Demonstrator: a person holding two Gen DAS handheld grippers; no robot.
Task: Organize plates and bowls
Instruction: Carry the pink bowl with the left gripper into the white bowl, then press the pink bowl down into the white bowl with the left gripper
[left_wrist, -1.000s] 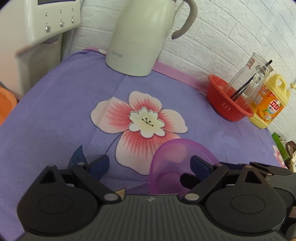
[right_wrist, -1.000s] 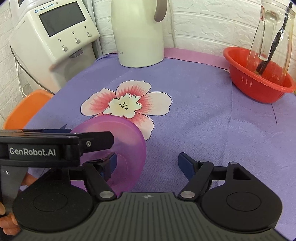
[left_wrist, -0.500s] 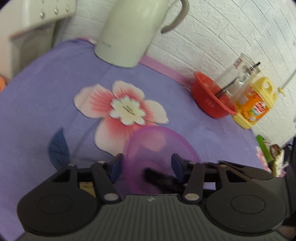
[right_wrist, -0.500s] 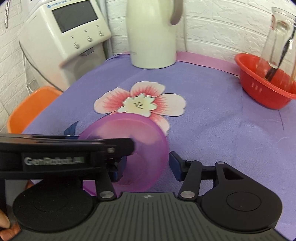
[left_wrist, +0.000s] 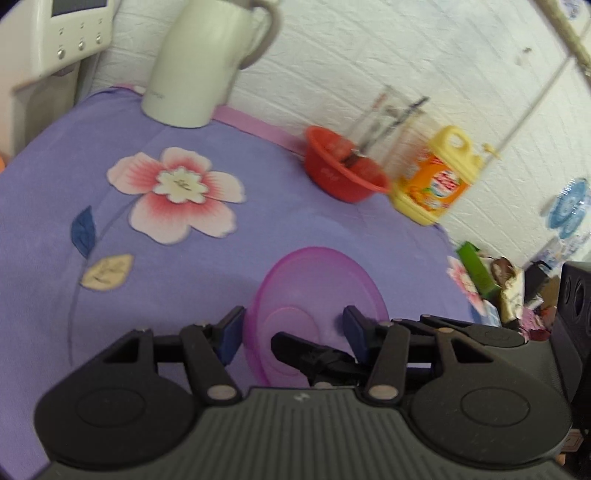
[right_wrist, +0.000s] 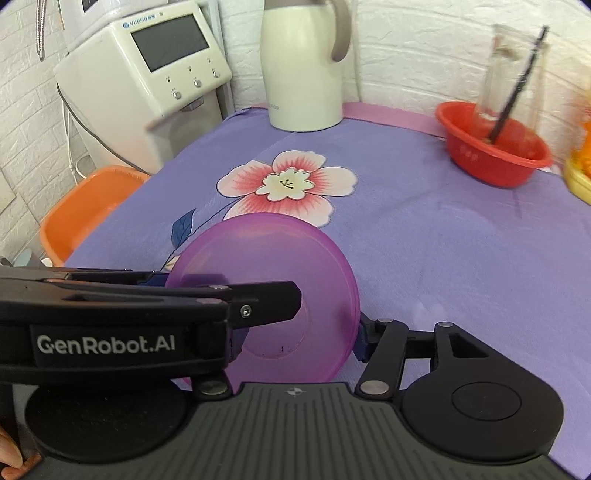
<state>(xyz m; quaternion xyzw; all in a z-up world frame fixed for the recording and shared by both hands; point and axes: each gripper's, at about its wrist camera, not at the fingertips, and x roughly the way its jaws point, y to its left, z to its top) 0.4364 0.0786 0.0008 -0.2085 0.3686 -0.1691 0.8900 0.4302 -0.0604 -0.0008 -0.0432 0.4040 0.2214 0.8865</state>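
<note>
Though blurry, seemingly jug (left_wrist: 384, 114) beyond bowl (left_wrist: 314, 288)

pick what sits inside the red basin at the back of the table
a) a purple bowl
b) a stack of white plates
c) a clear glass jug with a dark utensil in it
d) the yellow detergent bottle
c: in the right wrist view the red basin holds a clear glass jug with a dark utensil leaning in it.
</note>
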